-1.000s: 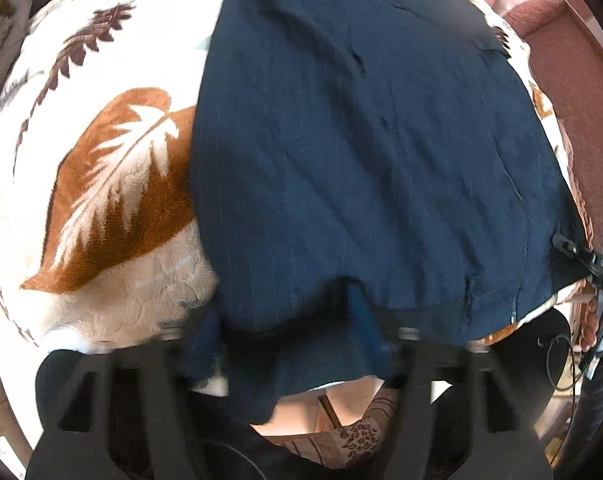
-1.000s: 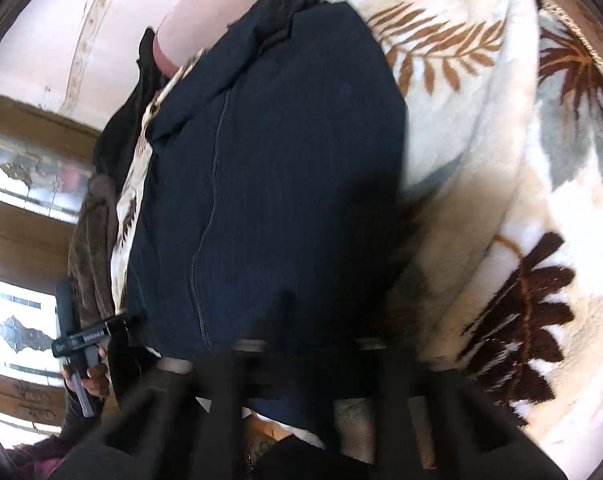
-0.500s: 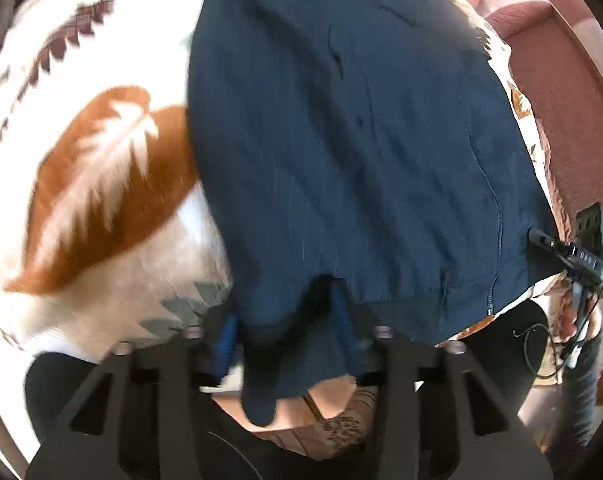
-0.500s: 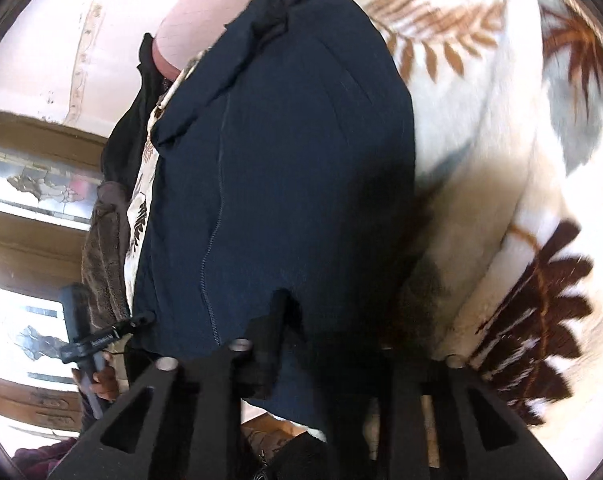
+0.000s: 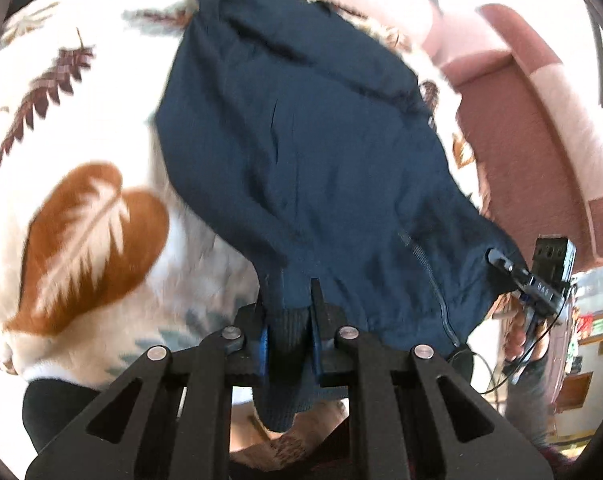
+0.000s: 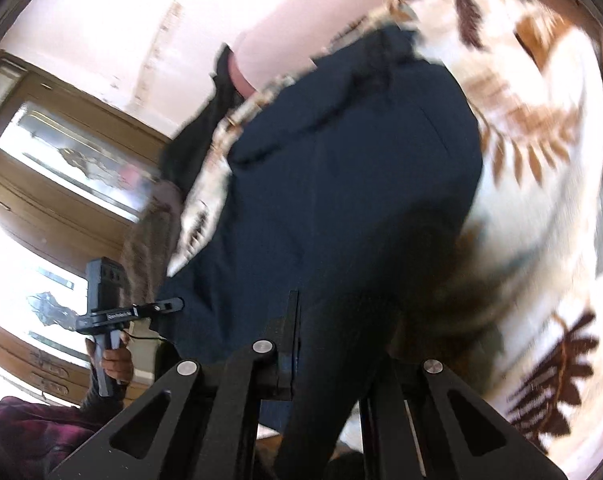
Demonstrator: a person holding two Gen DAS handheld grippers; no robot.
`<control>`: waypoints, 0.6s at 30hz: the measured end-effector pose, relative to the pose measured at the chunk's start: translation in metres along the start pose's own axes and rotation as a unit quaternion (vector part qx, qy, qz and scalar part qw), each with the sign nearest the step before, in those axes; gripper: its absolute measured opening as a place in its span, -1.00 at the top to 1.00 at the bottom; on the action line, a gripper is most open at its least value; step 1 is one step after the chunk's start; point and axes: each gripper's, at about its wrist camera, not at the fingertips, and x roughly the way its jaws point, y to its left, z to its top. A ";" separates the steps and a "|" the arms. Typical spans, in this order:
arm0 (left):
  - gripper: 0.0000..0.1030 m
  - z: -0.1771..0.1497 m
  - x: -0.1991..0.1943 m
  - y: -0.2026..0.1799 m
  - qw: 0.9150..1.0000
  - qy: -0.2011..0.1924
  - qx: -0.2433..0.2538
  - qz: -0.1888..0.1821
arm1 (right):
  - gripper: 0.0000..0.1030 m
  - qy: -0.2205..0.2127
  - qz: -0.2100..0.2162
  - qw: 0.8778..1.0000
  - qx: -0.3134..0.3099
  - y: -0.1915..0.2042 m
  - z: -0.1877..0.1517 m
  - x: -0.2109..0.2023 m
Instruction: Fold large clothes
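Navy garment (image 5: 309,168) spread on leaf-print blanket (image 5: 81,220) | left gripper (image 5: 289,316): fingers pinched on near ribbed hem | right gripper (image 6: 325,340): clamped on near hem, right finger hidden by cloth

The garment (image 5: 309,152) lies on the blanket (image 5: 81,208), its far end toward 12 o'clock. Its near hem sits between the fingers of the left gripper (image 5: 289,308) at 6 o'clock, and the right gripper (image 5: 497,258) meets the hem at 3 o'clock. Bare blanket lies at 9 o'clock, 1 wall (image 5: 521,128) at 2 o'clock.
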 end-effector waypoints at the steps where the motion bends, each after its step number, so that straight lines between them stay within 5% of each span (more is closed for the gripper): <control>1: 0.76 0.007 -0.005 -0.001 1.000 -0.011 -0.005 -0.005 | 0.88 -0.014 0.009 1.000 -0.003 0.004 0.007 -0.003; 18: 0.76 0.150 -0.022 0.041 0.989 -0.110 -0.095 -0.010 | 0.88 -0.111 0.048 0.993 0.020 0.007 0.152 0.055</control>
